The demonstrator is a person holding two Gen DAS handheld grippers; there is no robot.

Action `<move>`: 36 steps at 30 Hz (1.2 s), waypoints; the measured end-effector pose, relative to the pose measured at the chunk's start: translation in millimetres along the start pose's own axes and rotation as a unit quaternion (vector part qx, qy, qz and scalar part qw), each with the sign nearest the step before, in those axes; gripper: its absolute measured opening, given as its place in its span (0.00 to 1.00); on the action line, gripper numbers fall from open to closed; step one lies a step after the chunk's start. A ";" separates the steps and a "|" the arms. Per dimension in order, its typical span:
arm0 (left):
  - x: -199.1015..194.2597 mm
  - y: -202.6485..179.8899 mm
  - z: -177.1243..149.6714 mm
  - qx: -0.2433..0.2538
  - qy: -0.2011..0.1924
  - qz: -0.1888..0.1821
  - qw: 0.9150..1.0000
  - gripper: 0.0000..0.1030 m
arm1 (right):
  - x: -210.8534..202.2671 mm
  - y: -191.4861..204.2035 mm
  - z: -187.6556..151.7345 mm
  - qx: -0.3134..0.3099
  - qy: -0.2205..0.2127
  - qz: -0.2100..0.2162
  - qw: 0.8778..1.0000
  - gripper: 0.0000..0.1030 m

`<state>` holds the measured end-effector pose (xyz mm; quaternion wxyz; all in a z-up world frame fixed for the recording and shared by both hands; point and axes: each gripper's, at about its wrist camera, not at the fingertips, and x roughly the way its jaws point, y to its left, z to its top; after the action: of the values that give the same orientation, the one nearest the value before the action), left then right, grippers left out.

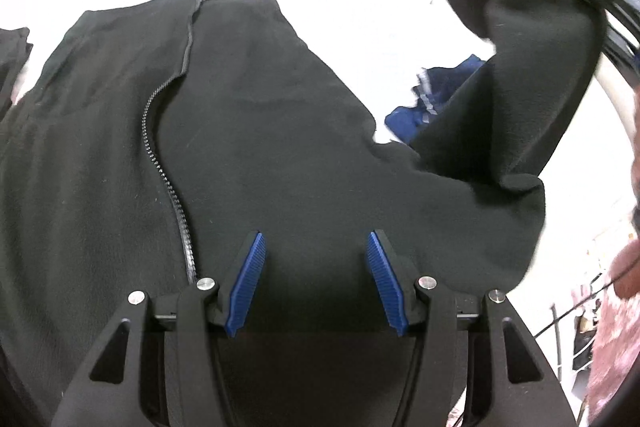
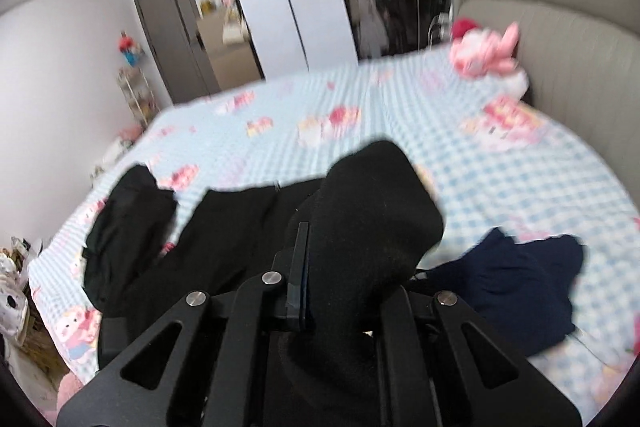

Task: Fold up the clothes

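Black fleece sleeve (image 2: 372,227) is pinched in the closed right tongs (image 2: 306,267), lifted right of the zip jacket (image 1: 248,131); left tongs (image 1: 316,279) are held wide, empty, above it.

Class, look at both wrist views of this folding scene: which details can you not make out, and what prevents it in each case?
- Right gripper: right wrist view, its far finger is hidden by the black sleeve it clamps.
- Jacket: left wrist view, its lower part is cut off by the edge and the left gripper.
- Navy garment: blurred, type unclear.
- Bedsheet print: smeared by motion.
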<state>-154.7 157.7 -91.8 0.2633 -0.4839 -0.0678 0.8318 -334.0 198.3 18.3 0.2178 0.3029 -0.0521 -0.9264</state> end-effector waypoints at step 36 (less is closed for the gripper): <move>62.7 -90.6 -63.3 0.137 0.129 0.014 0.982 0.50 | -93.8 -117.1 -169.8 0.181 -0.020 -0.179 0.967 0.24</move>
<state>-92.4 257.5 -139.8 0.3221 -0.5470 0.0885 0.7676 -210.7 350.6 -95.7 -0.0113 0.3230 -0.1682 -0.9313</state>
